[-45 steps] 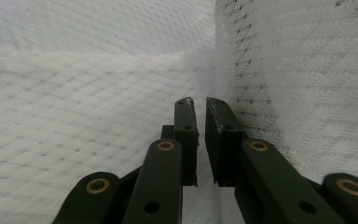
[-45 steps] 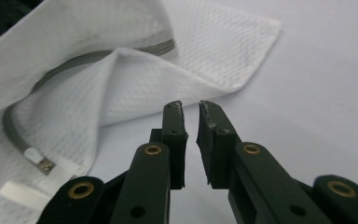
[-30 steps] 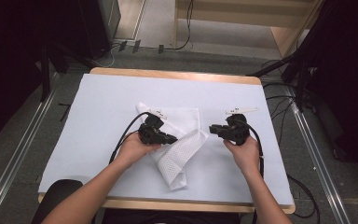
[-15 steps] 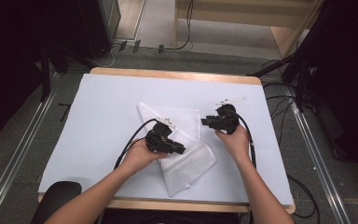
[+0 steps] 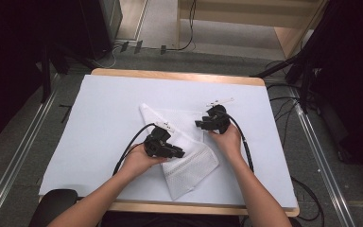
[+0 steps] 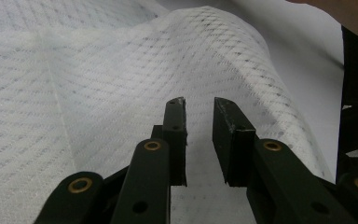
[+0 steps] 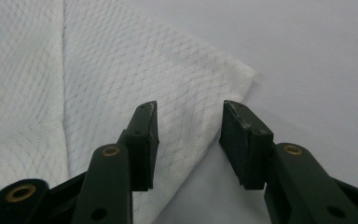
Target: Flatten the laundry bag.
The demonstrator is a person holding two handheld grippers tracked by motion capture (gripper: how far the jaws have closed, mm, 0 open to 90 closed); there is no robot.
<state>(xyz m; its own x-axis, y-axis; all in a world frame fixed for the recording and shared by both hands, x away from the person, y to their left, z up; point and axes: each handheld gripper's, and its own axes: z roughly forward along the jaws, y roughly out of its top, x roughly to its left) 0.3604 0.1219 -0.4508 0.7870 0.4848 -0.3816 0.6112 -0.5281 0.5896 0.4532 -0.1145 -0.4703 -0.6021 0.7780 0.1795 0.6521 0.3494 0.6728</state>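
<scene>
On the white table (image 5: 99, 118):
Cloth: one white mesh cloth (image 5: 189, 161), mid-table, folded.
Grippers: two.
Left gripper (image 6: 199, 135): over cloth, jaws narrowly parted, just opening, gripping nothing.
Right gripper (image 7: 189, 140): astride cloth's edge, jaws apart, just opening.
Surroundings: floor cables (image 5: 283, 101).

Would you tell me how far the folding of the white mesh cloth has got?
The white mesh cloth already lies folded over itself on the table. Both the left gripper and right gripper have just been opening, pads clear of it. Judging by its uneven shape, further folds probably remain.
</scene>
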